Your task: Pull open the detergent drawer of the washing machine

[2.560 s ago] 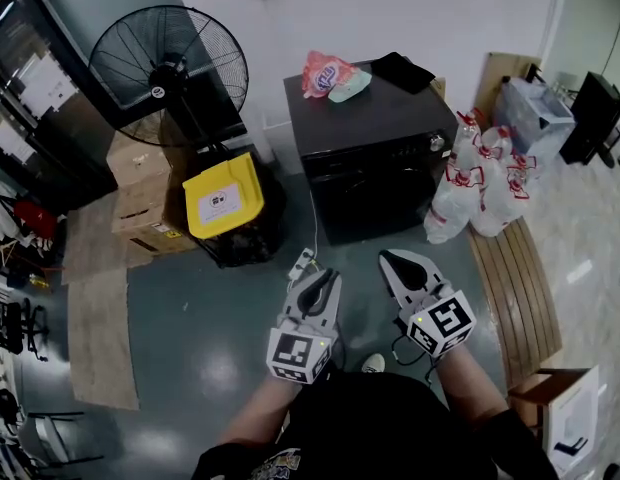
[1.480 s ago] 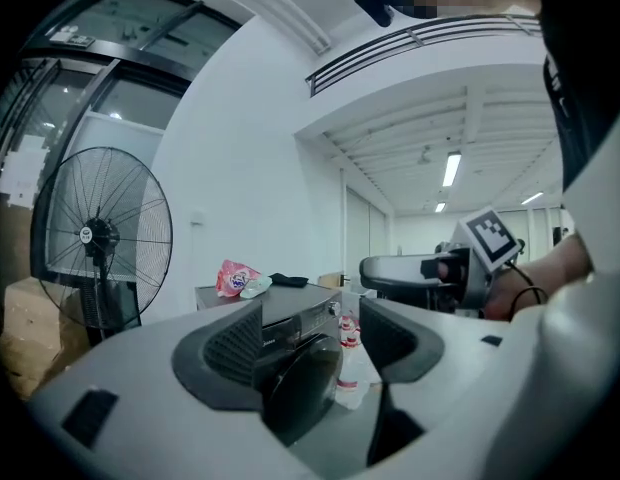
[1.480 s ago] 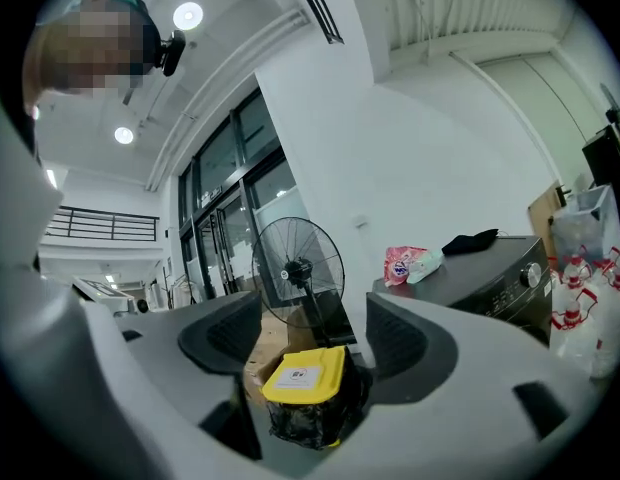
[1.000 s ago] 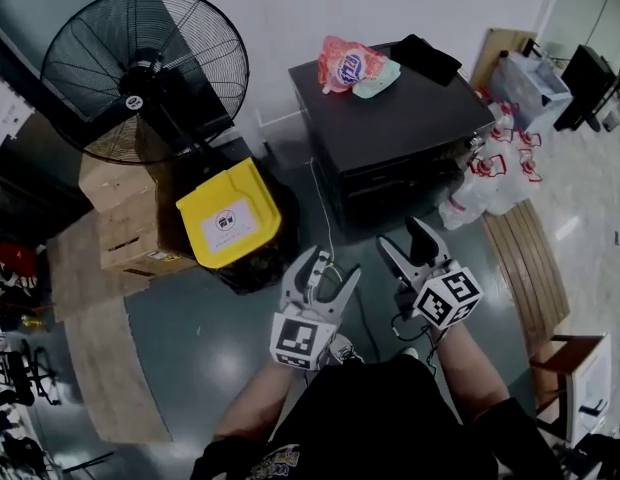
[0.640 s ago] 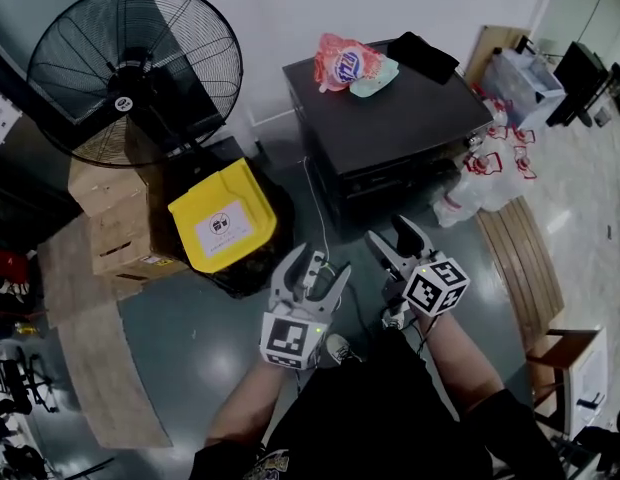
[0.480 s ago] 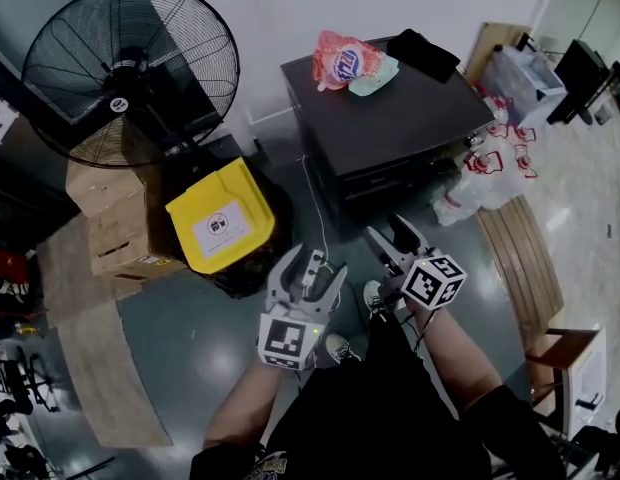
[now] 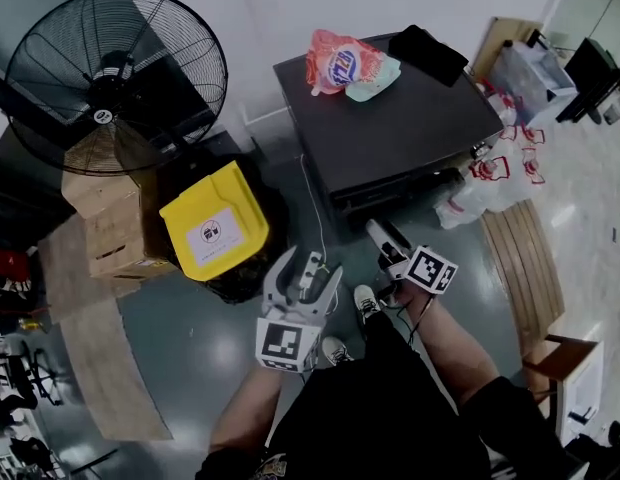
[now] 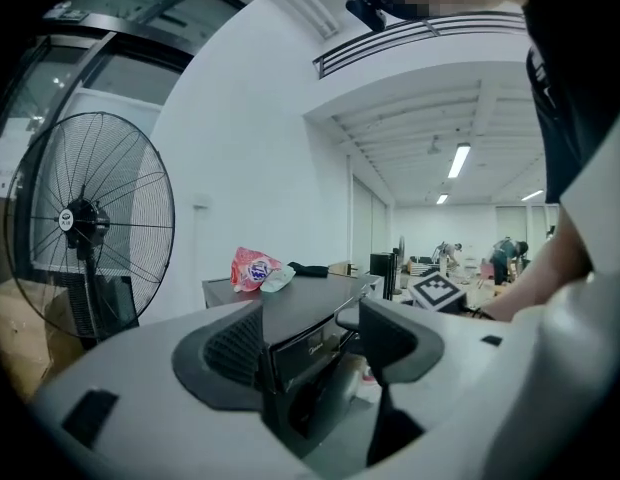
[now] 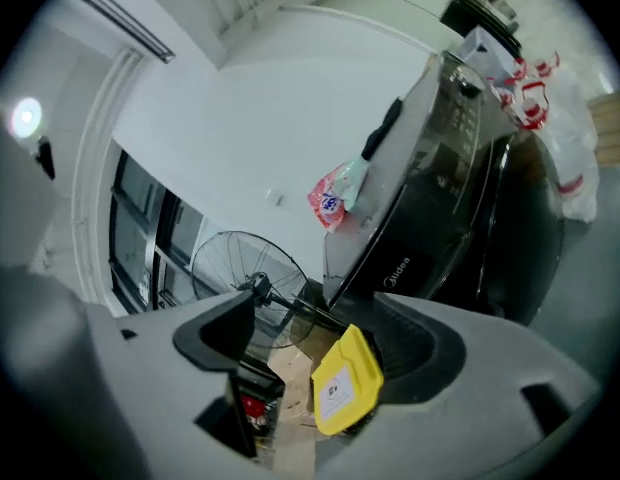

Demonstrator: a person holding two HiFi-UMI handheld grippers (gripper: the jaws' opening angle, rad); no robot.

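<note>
While washing machine [image 7: 390, 118] front faces the person; left gripper [image 7: 308, 268] released, empty; right gripper [image 7: 385, 240] jaws just opening, empty

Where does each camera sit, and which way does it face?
Head view: on the person's head, looking steeply down on the washing machine, left claw, right claw and forearms.
Left gripper view: on the left claw, facing the machine's front between open, empty jaws; an arm shows right.
Right gripper view: on the right claw, tilted sideways, facing the machine; its empty jaws have just been opening.
All show the fan.
</note>
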